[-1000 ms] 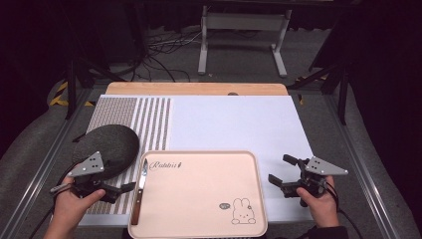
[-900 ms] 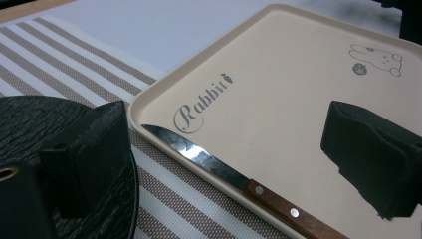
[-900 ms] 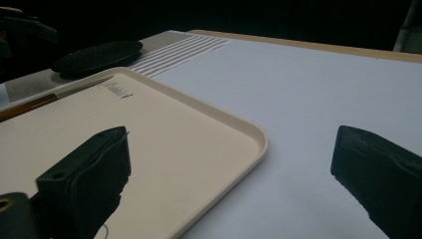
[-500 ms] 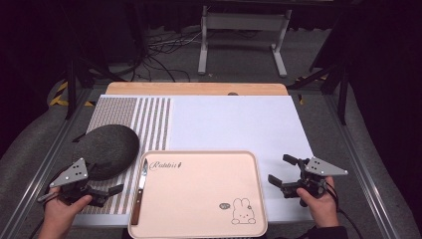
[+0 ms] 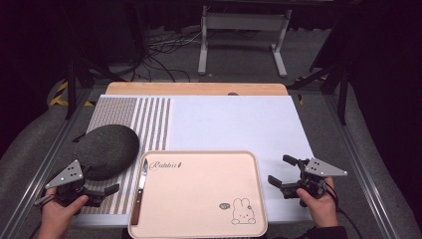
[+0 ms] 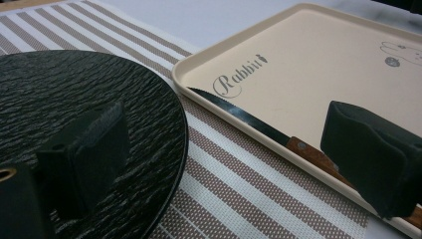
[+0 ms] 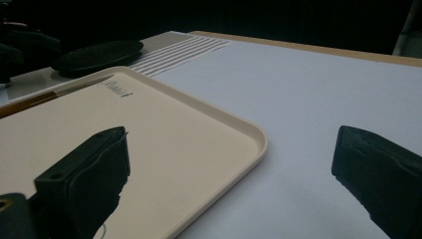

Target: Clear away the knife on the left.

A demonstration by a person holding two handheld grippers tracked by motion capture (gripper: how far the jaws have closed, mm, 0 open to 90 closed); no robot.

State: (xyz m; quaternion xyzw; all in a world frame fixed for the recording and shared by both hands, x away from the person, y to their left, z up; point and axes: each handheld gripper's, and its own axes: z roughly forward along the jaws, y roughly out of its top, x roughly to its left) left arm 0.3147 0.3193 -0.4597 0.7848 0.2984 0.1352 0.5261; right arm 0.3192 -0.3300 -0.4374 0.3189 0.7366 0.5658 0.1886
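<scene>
High view: the left gripper [image 5: 99,191], jaws spread and empty, sits just beside the wooden-handled knife [image 5: 139,191] lying lengthwise along the left edge of the beige plastic tray [image 5: 209,159]. Left gripper view: the knife [image 6: 259,125] runs off to the right. Right gripper view: the right gripper [image 7: 234,184] gapes empty, farther off.

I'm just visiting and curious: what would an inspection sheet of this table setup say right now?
Surface: white table top, striped mat at its left.
Job's things: beige tray holding a knife along its left edge; black plate on the mat.
Clutter: nothing seen.
Grippers: left gripper open near plate and tray; right gripper open beside the tray's right rim.
Cables: bundle on the floor beyond the table.
Surroundings: dark room, metal stand.
</scene>
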